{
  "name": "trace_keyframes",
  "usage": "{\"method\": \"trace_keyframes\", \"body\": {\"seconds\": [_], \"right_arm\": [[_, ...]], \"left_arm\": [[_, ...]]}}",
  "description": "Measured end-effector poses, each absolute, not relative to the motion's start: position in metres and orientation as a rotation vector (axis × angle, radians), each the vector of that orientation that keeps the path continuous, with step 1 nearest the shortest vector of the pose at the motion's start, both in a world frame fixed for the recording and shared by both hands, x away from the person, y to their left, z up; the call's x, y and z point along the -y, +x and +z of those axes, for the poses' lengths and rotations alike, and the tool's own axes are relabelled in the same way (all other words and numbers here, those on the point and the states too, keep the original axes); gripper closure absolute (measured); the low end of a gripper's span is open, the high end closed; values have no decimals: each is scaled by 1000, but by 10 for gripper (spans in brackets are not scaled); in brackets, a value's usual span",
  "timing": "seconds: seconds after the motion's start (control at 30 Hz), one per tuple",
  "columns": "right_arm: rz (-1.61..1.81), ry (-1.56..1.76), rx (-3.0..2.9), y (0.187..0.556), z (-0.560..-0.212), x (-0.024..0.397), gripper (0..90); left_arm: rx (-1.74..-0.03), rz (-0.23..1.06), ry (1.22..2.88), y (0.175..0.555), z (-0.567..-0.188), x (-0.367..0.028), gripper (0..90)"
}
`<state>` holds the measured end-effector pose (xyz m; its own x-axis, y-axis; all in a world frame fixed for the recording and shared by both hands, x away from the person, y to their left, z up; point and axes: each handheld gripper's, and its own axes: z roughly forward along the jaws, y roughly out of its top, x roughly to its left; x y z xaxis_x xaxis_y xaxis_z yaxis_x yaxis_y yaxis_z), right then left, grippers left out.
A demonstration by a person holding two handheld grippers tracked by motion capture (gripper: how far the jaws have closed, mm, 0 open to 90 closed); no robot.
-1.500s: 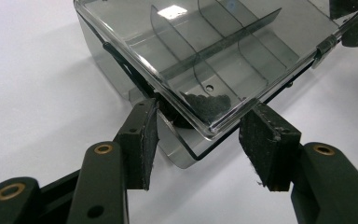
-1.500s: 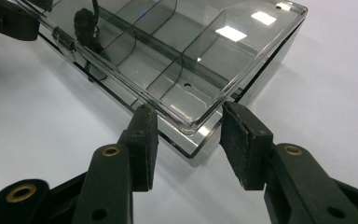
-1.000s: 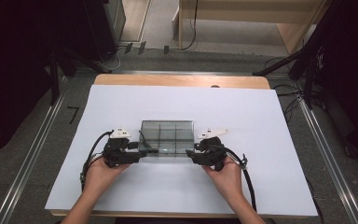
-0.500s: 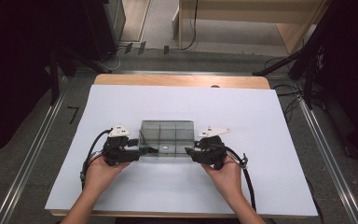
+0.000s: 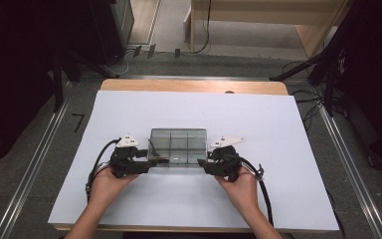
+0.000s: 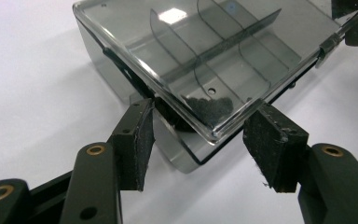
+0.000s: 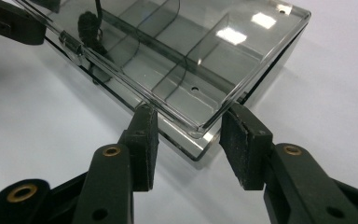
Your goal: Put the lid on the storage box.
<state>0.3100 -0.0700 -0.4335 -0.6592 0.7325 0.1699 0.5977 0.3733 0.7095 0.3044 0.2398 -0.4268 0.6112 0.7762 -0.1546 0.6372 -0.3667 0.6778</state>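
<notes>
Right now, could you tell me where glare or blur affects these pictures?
Left gripper view: a bright glint on the box lid, near pads slightly soft. Right gripper view: two glints on the lid. High view: even light, room edges dark.

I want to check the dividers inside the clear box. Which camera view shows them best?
The left gripper view: the dividers stand large and sharp through the lid. The right gripper view shows them nearly as well; the high view gives small faint lines.

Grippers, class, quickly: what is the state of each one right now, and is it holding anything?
Left gripper: jaws have just been opening, pads off the clear box corner between them.
Right gripper: jaws closed on the box's other near corner.
</notes>
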Motion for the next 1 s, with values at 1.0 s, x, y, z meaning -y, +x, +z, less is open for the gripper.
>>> {"method": "trace_keyframes", "body": {"seconds": [1.0], "right_arm": [[1123, 1227, -2465, 307, -444, 72, 545]], "left_arm": [[-1085, 226, 2141, 302, -436, -240, 443]]}}
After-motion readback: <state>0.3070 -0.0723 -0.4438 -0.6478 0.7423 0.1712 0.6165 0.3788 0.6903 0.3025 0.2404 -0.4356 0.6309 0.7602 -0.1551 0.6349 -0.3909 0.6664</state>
